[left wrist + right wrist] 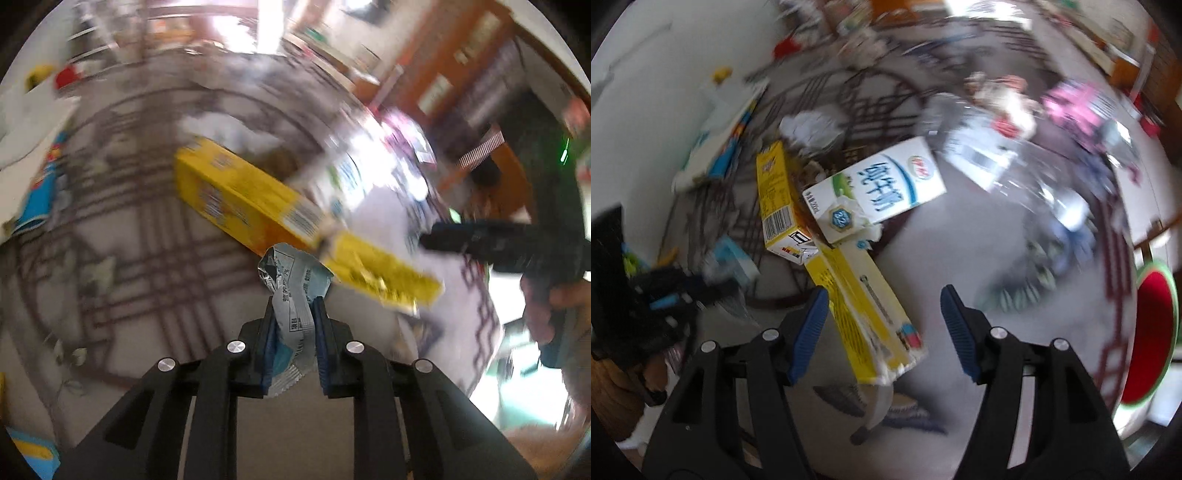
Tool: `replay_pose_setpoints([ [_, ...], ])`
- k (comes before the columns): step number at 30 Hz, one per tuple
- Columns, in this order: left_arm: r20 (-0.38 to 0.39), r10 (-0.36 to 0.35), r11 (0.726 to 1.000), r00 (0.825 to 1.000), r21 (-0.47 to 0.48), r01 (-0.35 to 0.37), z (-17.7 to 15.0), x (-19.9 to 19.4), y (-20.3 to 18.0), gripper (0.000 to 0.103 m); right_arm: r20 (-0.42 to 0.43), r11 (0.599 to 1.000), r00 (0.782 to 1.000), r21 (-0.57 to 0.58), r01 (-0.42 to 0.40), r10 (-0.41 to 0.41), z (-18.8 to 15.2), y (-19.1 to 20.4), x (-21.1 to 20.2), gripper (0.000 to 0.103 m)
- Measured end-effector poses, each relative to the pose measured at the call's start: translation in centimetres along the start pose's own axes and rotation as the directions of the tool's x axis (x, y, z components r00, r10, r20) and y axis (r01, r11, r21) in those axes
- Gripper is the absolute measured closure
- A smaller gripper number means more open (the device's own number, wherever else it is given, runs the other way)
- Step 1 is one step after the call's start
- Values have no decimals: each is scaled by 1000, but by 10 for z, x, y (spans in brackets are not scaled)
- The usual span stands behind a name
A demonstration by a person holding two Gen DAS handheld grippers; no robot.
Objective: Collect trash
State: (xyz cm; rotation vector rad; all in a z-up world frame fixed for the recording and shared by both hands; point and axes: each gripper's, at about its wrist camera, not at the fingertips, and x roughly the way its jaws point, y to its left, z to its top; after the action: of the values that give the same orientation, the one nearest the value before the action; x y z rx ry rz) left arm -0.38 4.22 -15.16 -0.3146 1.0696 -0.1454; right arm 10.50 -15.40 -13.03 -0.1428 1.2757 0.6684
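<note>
The left tongs [293, 314] are clamped on a crumpled silver and pale-blue wrapper [295, 295], which sticks up between the blue pads and hangs out below them. The right tongs [882, 314] stand about half open with nothing pinched; the near end of a long yellow box [864, 302] lies in the gap between the fingers, and whether the left pad touches it cannot be told.

The trash lies on a grey patterned carpet [942, 258]. The long yellow box runs from near right up to far left, where it meets a second yellow box [775, 199] with a barcode on its end. A white milk carton [879, 188] with blue lettering lies tilted against both, just to the right of the second box. Beyond them sits a crumpled white paper [809, 127]. To the far left a white and blue flat pack [720, 147] lies against the pale wall. A clear plastic bag [1015, 162] of mixed items spreads across the far right, and a red, green-rimmed round object [1148, 332] sits at the right edge.

In the left wrist view the two yellow boxes cross directly beyond the held wrapper, and the person's hand [546, 306] grips the right tool at the right edge.
</note>
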Motion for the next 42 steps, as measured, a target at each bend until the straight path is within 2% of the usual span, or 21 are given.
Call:
replay_pose_setpoints([
  [5, 30, -3, 993, 1000, -116, 6, 5, -6, 15, 87, -95, 997, 993, 11, -75, 75, 15, -2, 30, 57],
  [8, 32, -2, 990, 999, -143, 7, 1, -6, 23, 86, -133, 990, 981, 22, -139, 140, 11, 3, 38, 57],
  [11, 30, -3, 987, 1000, -161, 7, 0, -4, 28, 86, -165, 989, 976, 4, -146, 145, 6, 13, 44, 57],
  [13, 27, 0, 985, 1000, -170, 5, 2, -3, 30, 86, -166, 992, 979, -25, -123, 118, 2, 23, 45, 70],
  [15, 29, 0, 984, 1000, -178, 5, 4, -2, 33, 86, -151, 993, 984, -50, -103, 94, -1, 29, 43, 92],
  [20, 38, 4, 984, 999, -178, 3, 10, -1, 34, 86, -123, 994, 988, -50, -99, 92, -3, 32, 38, 95],
  [22, 37, 5, 984, 999, -178, 2, 11, -1, 34, 86, -121, 994, 989, -51, -96, 89, -2, 30, 34, 94],
  [23, 36, 5, 984, 999, -179, 1, 11, -1, 35, 86, -113, 995, 990, -44, -94, 88, -1, 29, 32, 87],
  [24, 36, 5, 984, 999, -179, 1, 12, -1, 35, 86, -102, 994, 990, -30, -101, 97, 1, 27, 29, 75],
  [28, 33, 5, 983, 999, -185, 1, 12, 0, 36, 86, -78, 994, 991, 33, -108, 110, 5, 14, 27, 59],
  [29, 31, 5, 982, 1000, -187, 0, 11, 0, 36, 86, -88, 993, 990, 52, -110, 114, 5, 11, 30, 49],
  [32, 29, 6, 982, 1000, -191, -1, 10, 0, 37, 86, -121, 984, 981, 106, -140, 153, 0, 5, 40, 46],
  [36, 34, 11, 981, 999, -194, -4, 9, -1, 37, 86, -131, 980, 975, 119, -162, 177, -7, 10, 45, 33],
  [42, 47, 15, 981, 999, -193, -6, 9, -5, 33, 86, -127, 983, 979, 110, -148, 162, -13, 20, 48, 33],
])
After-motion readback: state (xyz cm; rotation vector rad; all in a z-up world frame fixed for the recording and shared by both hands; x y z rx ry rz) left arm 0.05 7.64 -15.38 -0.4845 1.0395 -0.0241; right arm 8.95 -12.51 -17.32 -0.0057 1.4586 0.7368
